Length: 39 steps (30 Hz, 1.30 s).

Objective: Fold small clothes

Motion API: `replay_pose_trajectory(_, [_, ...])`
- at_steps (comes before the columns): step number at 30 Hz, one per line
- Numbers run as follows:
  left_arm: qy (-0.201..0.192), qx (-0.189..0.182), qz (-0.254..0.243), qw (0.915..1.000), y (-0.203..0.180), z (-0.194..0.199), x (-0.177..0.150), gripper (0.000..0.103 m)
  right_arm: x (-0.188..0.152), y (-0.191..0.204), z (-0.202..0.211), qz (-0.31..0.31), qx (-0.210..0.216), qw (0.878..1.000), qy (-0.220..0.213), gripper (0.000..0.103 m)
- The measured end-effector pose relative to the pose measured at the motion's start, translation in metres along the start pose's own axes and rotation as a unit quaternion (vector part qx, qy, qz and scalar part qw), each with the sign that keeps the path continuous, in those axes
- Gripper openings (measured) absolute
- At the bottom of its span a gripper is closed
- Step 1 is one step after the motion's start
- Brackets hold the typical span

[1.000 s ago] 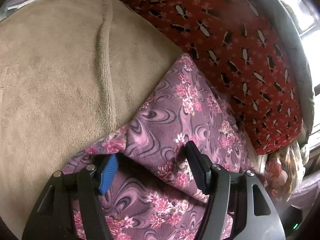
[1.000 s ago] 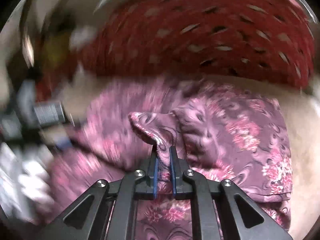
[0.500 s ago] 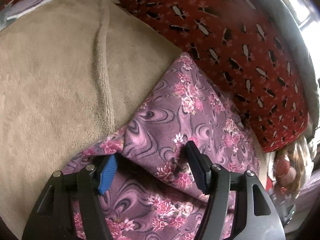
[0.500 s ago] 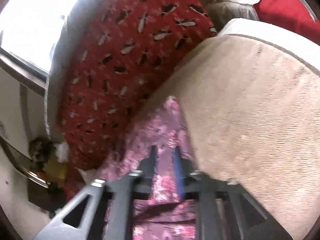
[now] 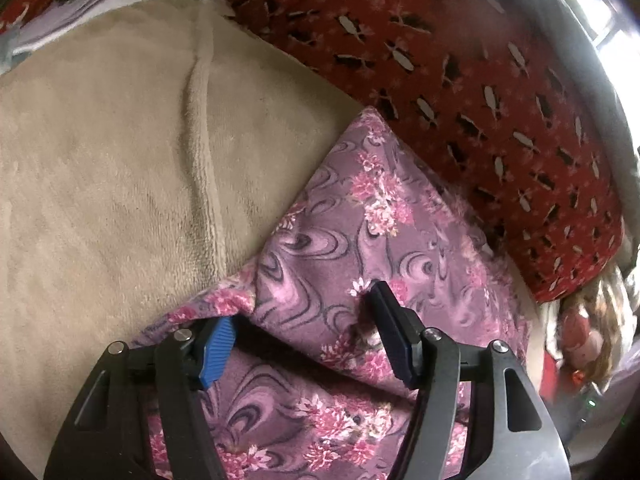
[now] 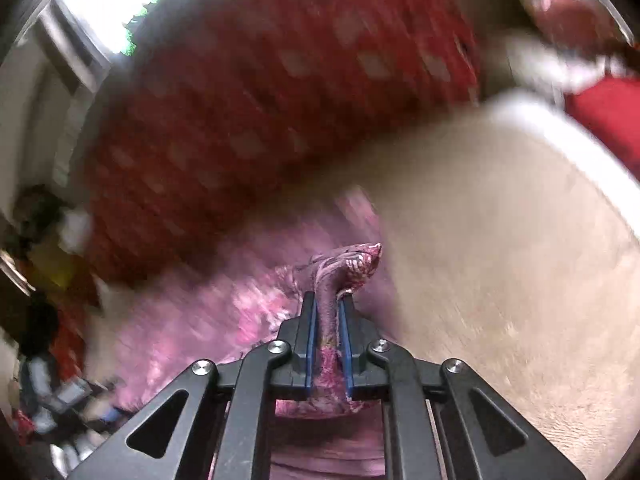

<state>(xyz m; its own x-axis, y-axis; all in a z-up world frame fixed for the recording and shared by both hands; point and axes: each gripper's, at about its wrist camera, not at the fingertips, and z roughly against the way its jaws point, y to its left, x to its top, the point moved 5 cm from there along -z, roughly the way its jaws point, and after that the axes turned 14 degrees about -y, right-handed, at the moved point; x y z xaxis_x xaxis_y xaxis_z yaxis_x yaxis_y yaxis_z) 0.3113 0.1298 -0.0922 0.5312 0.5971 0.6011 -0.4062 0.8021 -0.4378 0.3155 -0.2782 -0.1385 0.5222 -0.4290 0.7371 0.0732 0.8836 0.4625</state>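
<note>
Meanwhile right claw [image 6: 328, 312] pinches the floral cloth's [image 5: 360, 232] edge; left claw [image 5: 300, 340] gapes over its fold

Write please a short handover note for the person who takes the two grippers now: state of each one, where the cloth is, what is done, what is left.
Left gripper: open, fingers apart over the floral garment, holding nothing.
Right gripper: shut on a bunched edge of the floral garment; this view is blurred by motion.
Garment: lies on the beige blanket, beside the red patterned cushion.
Done: one layer already lies folded over another near the left fingers.
Left: lay down the held edge, release, and finish the fold.
</note>
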Motion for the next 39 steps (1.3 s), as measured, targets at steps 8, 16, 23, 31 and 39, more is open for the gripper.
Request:
replay_pose_trajectory(8, [0.015, -0.007, -0.056, 0.9983, -0.018, 0.024, -0.028, 0.063, 0.000, 0.024, 0.062, 0.024, 0.058, 0.997, -0.040, 0.026])
replay_pose_trajectory(16, [0.059, 0.052, -0.174, 0.9815, -0.029, 0.052, -0.078, 0.063, -0.068, 0.030, 0.064, 0.100, 0.037, 0.988, 0.113, 0.038])
replay_pose_trajectory(23, [0.117, 0.060, -0.176, 0.9755, 0.012, 0.106, -0.109, 0.063, -0.127, 0.026, 0.134, 0.179, 0.036, 0.968, 0.170, 0.041])
replay_pose_trajectory(31, [0.132, 0.082, -0.122, 0.9803, 0.113, 0.179, -0.106, 0.063, -0.162, -0.024, 0.219, 0.158, 0.048, 0.974, 0.155, 0.041])
replay_pose_trajectory(39, [0.214, 0.048, -0.065, 0.9734, 0.179, 0.199, -0.154, 0.063, -0.179, -0.084, 0.259, 0.097, 0.012, 0.985, 0.144, 0.049])
